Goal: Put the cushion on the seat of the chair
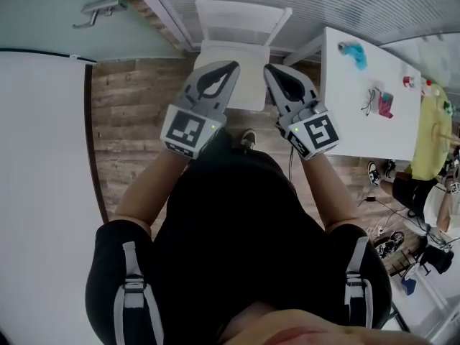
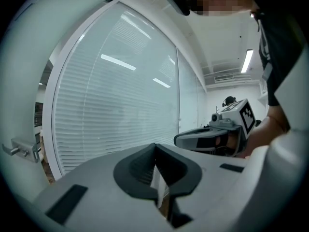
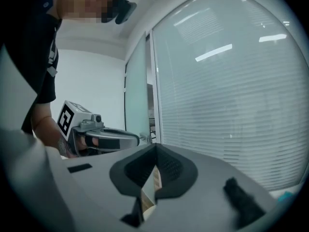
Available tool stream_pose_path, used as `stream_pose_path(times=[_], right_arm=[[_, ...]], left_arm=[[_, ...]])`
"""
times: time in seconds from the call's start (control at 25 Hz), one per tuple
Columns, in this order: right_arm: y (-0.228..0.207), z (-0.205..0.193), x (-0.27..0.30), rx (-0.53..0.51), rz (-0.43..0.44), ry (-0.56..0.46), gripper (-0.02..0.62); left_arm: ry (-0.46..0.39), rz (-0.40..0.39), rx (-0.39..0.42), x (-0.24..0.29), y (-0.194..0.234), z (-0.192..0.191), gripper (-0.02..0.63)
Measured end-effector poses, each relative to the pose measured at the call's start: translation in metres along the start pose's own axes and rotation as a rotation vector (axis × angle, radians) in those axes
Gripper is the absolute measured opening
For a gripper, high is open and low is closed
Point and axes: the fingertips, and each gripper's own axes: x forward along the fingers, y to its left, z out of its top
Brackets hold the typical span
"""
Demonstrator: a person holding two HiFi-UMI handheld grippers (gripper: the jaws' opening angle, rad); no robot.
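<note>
Evidently my left tool point(image 1: 231, 66) and right tool point(image 1: 268, 69) sit shut and empty, side by side, chair point(image 1: 241, 14) just ahead, likely idle.

Chair point(image 1: 248, 54) left of table point(image 1: 356, 113)

A wood-plank floor point(image 1: 136, 113) meets a blind-covered glass wall point(image 2: 120, 120) beside a white table point(image 1: 345, 106).
</note>
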Motion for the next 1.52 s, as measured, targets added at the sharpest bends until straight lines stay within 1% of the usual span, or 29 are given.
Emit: stream_pose_path(times=[0.08, 0.16, 0.28, 0.52, 0.92, 1.52], right_arm=[[0.01, 0.014, -0.007, -0.022, 0.006, -0.04, 0.015], [0.019, 0.024, -0.012, -0.038, 0.016, -0.067, 0.015], [0.026, 0.034, -0.014, -0.054, 0.022, -0.106, 0.015], [0.035, 0.044, -0.013, -0.04, 0.022, -0.136, 0.015], [0.028, 0.035, -0.012, -0.034, 0.008, -0.122, 0.015], [0.021, 0.036, -0.012, -0.049, 0.005, -0.127, 0.015]], left_arm=[[-0.049, -0.01, 0.006, -0.009, -0.005, 0.011, 0.011], [-0.097, -0.013, -0.016, -0.016, -0.008, 0.019, 0.011], [-0.124, -0.018, -0.021, -0.022, -0.011, 0.025, 0.011], [-0.126, -0.024, -0.02, -0.026, -0.012, 0.02, 0.011], [-0.108, -0.027, -0.019, -0.023, -0.011, 0.012, 0.011], [-0.111, -0.025, -0.005, -0.015, -0.009, 0.013, 0.011]])
